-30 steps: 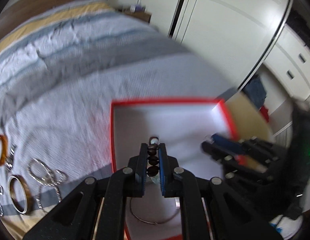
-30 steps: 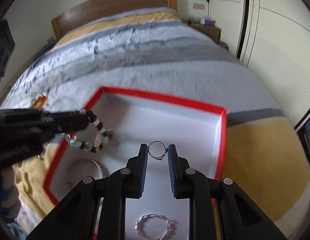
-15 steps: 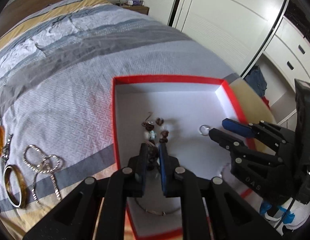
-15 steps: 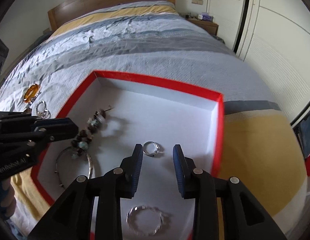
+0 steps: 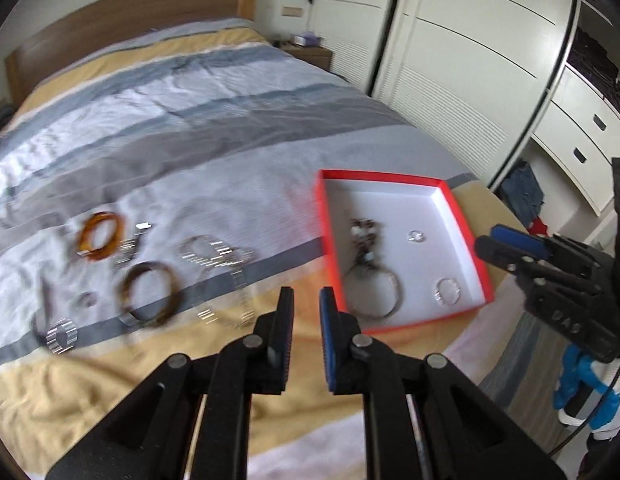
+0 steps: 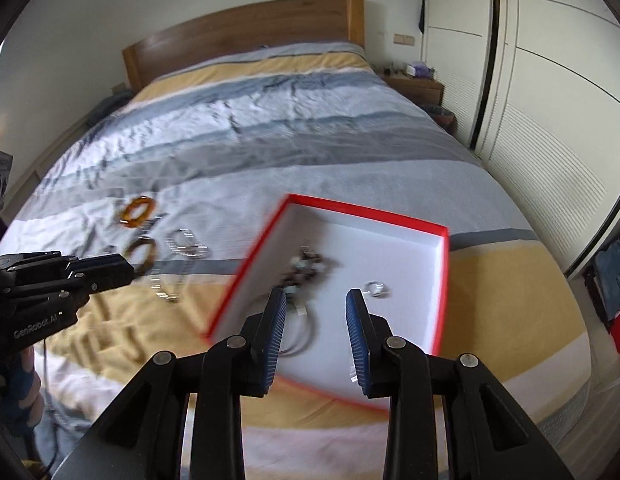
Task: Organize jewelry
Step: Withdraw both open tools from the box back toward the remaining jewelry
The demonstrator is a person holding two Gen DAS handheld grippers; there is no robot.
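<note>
- A striped bedspread covers the bed, headboard behind.
- Left: loose bangles, amber and brown, lie blurred on the cover; only the left wrist view shows the small ribbed band.
- Left gripper hangs parted, empty.
- Red box holds beaded bracelet, ring.
- Right gripper hovers over it, spread, empty.

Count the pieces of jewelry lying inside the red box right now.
4 in the red box: beaded bracelet at the left, thin bangle below it, small ring mid-right, silver chain bracelet near the front corner. Blur may hide smaller pieces.
</note>
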